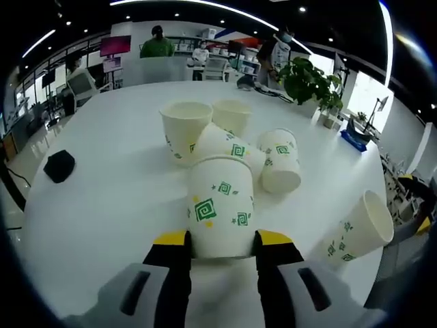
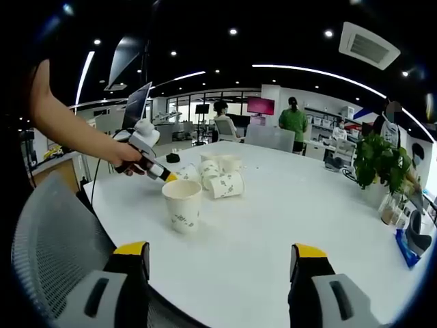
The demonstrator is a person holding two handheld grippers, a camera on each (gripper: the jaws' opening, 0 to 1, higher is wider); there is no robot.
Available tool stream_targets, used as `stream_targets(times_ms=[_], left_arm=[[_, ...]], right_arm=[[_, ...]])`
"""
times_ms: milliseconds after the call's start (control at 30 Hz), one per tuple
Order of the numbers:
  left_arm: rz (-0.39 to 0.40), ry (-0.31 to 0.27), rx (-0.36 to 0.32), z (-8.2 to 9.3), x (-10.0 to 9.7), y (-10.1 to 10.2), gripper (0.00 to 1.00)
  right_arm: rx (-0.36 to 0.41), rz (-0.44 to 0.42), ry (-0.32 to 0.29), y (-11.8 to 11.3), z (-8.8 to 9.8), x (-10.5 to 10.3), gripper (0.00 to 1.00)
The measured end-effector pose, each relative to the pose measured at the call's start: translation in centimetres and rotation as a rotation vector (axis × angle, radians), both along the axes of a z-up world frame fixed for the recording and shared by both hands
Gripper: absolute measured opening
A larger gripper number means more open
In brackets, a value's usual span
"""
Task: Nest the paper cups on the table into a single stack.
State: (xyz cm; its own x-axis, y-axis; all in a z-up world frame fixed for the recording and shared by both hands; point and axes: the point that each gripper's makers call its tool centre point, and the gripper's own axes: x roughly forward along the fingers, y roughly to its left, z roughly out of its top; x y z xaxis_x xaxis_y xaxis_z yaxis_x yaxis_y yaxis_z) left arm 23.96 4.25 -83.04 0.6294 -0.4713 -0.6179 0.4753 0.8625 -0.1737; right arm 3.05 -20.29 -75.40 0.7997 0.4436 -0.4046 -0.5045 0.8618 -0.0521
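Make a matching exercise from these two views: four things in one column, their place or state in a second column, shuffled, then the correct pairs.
Things:
1. left gripper
2. right gripper
3. potted plant
4. black object

States or places:
A. on the white table, off to the side, away from the cups
B. at the table's far edge
C. shut on an upright paper cup
D. open, holding nothing

Pairs: 1-C, 2-D, 3-B, 4-A
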Motion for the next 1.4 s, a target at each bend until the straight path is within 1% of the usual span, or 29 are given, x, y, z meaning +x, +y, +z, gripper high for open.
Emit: stream_targets(times_ms=[100,167,233,300,333,433,567,633,767,900,967,1033,1100,1133,1233,1267,1300,1333,1400], left_arm=[[0.0,-0.012,-0.002,0.4,-0.2,0.1,0.35],[0.002,-0.019,-0.004,0.9,-0.7,0.2,0.35],[0.007,-0.029,-0.016,1.0,-0.5,0.0,0.35],[0.008,-0.037,-0.027,1.7,-0.7,0.0,0.35],[0.009,-0.039,-0.028,2.2,-1.3,0.0,0.35],[-0.002,-0.048,-0.032,2.6,-1.6,-0.4,0.35],[-0.016,-0.063,-0.037,3.3,-1.9,-0.2,0.34],[-0.02,-0.068,-0.052,4.1,-2.4,-0.3,0.34],[-0.04,-0.096,-0.071,5.8,-3.3,-0.8,0.34],[-0.064,-0.125,-0.084,8.3,-4.9,-2.3,0.34],[-0.075,-0.139,-0.09,8.5,-4.8,-2.0,0.34],[-0.089,-0.158,-0.096,9.6,-5.3,-2.5,0.34],[-0.101,-0.174,-0.104,10.0,-5.1,-2.2,0.34],[-0.11,-0.186,-0.107,11.0,-5.4,-2.5,0.34],[-0.139,-0.212,-0.109,12.8,-6.4,-3.3,0.34],[-0.146,-0.219,-0.11,12.8,-6.3,-3.2,0.34],[-0.156,-0.222,-0.114,13.1,-6.5,-3.4,0.34],[-0.161,-0.222,-0.116,13.2,-6.6,-3.5,0.34],[-0.194,-0.229,-0.114,13.9,-7.4,-4.5,0.34]], right_arm=[[-0.001,0.001,-0.005,0.0,0.1,0.0,0.87],[-0.002,0.003,-0.007,0.0,0.1,0.0,0.87],[-0.004,0.005,-0.008,0.1,0.1,0.0,0.88],[-0.004,0.011,-0.005,0.2,0.1,0.0,0.89],[-0.003,0.015,-0.005,0.2,0.1,-0.1,0.89],[0.0,0.025,-0.002,0.4,0.2,-0.1,0.9],[-0.01,0.033,-0.004,0.2,0.5,-0.1,0.91],[-0.002,0.026,-0.006,0.0,0.9,0.1,0.9],[0.028,0.003,-0.035,-0.4,2.7,0.5,0.89],[0.036,0.015,-0.061,-0.1,4.4,1.0,0.88],[0.042,0.021,-0.068,0.0,5.1,1.2,0.87],[0.053,0.029,-0.078,0.1,6.0,1.4,0.86],[0.063,0.036,-0.085,0.1,6.9,1.7,0.84],[0.067,0.04,-0.087,0.2,7.3,1.8,0.84],[0.087,0.051,-0.096,0.5,8.5,2.1,0.81],[0.092,0.055,-0.1,0.6,8.8,2.2,0.8],[0.107,0.06,-0.104,0.8,9.4,2.3,0.79],[0.114,0.061,-0.106,0.8,9.6,2.3,0.77],[0.143,0.067,-0.117,1.1,10.6,2.6,0.76]])
